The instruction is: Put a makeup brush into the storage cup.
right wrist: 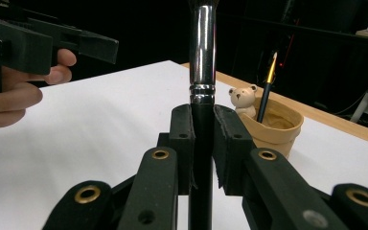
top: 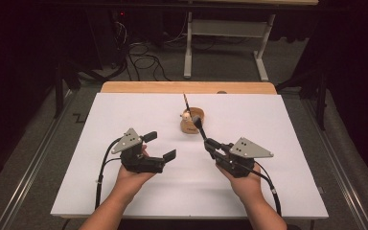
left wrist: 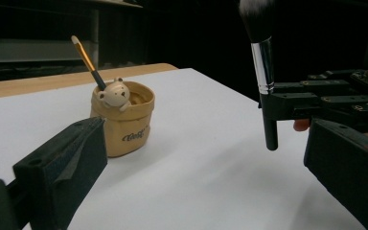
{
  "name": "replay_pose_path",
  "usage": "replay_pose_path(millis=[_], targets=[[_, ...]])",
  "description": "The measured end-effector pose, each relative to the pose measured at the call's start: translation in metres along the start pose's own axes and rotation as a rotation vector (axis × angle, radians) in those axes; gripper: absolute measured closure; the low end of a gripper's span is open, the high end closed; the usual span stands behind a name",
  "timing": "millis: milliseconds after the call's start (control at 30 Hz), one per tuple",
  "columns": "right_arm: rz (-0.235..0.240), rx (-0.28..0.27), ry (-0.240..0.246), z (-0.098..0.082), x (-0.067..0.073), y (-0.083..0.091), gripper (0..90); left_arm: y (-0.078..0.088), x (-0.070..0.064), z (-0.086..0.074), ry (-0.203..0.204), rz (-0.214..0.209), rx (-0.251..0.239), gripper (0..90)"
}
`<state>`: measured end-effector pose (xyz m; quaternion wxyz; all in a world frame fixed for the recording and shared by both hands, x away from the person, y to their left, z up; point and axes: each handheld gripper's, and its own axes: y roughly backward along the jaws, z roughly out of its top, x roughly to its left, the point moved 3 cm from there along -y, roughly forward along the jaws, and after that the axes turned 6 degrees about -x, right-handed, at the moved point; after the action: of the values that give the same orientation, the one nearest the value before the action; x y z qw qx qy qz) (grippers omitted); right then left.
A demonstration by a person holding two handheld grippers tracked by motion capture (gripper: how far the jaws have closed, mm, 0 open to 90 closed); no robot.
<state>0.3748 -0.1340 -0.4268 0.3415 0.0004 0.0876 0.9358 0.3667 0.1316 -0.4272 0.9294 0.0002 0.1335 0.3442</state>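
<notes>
A: From above, our right gripper (top: 211,145) clamps the makeup brush (top: 200,128) just near of the bear pot (top: 192,121) at the table's (top: 124,201) middle; our left gripper (top: 159,146) gapes wide, empty.

B: In the left gripper view the brush (left wrist: 264,72) stands upright, bristles up, handle end clear of the table. If it tilts, it could clip the pot's rim (left wrist: 141,103).

A: The right gripper view shows the pads (right wrist: 182,143) squeezing the black handle (right wrist: 201,143), long axis vertical. It might hit the thin brush (right wrist: 267,91) already inside.

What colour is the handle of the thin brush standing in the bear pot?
Gold above, dark below, on the thin brush; clearest in the left gripper view.
</notes>
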Motion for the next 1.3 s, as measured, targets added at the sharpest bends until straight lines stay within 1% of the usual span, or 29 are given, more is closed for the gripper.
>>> replay_pose_path(millis=[33, 100, 300, 367, 400, 433, 533, 600, 667, 767, 800, 867, 967, 1133, 1200, 1267, 1300], targets=[[0.005, 0.001, 0.0, 0.0, 0.0, 0.0, 80.5, 0.0, -0.001, 0.0, 0.003, -0.005, -0.001, 2.3], [0.0, 0.004, 0.001, 0.0, 0.002, -0.001, 80.5, 0.0, -0.002, 0.0, 0.017, -0.017, -0.011, 3.2], [0.02, -0.01, 0.004, 0.001, 0.009, -0.006, 80.5, -0.003, -0.007, 0.001, 0.045, -0.049, -0.025, 6.8], [0.034, -0.017, 0.004, 0.003, 0.012, -0.009, 80.5, -0.004, -0.006, 0.002, 0.058, -0.058, -0.03, 8.6], [0.032, -0.017, 0.008, 0.004, 0.013, -0.01, 80.5, -0.005, -0.006, 0.003, 0.06, -0.058, -0.029, 9.8], [0.042, -0.022, 0.001, 0.005, 0.014, -0.012, 80.5, -0.006, -0.005, 0.003, 0.06, -0.057, -0.032, 10.7], [0.044, -0.022, 0.0, 0.008, 0.017, -0.017, 80.5, -0.008, -0.002, 0.005, 0.072, -0.05, -0.039, 11.8], [0.049, -0.03, -0.003, 0.01, 0.02, -0.022, 80.5, -0.008, -0.001, 0.006, 0.077, -0.054, -0.044, 13.5], [0.06, -0.031, 0.003, 0.01, 0.023, -0.025, 80.5, -0.006, 0.0, 0.007, 0.092, -0.07, -0.051, 16.0], [0.072, -0.028, 0.01, 0.009, 0.027, -0.028, 80.5, -0.005, -0.002, 0.008, 0.1, -0.089, -0.063, 18.3], [0.075, -0.033, 0.007, 0.008, 0.028, -0.029, 80.5, -0.005, -0.003, 0.008, 0.105, -0.1, -0.065, 19.3], [0.08, -0.026, 0.008, 0.008, 0.029, -0.029, 80.5, -0.005, -0.005, 0.008, 0.106, -0.111, -0.071, 21.8], [0.086, -0.034, -0.006, 0.009, 0.031, -0.03, 80.5, -0.005, -0.006, 0.008, 0.108, -0.127, -0.067, 25.8], [0.102, -0.036, -0.008, 0.008, 0.036, -0.031, 80.5, -0.006, -0.008, 0.006, 0.118, -0.148, -0.074, 35.2], [0.103, -0.036, -0.006, 0.008, 0.038, -0.032, 80.5, -0.006, -0.008, 0.006, 0.126, -0.158, -0.077, 38.4], [0.115, -0.036, -0.004, 0.007, 0.039, -0.033, 80.5, -0.007, -0.008, 0.005, 0.143, -0.165, -0.084, 40.6], [0.113, -0.037, -0.01, 0.007, 0.04, -0.033, 80.5, -0.007, -0.008, 0.005, 0.149, -0.168, -0.086, 41.3]])
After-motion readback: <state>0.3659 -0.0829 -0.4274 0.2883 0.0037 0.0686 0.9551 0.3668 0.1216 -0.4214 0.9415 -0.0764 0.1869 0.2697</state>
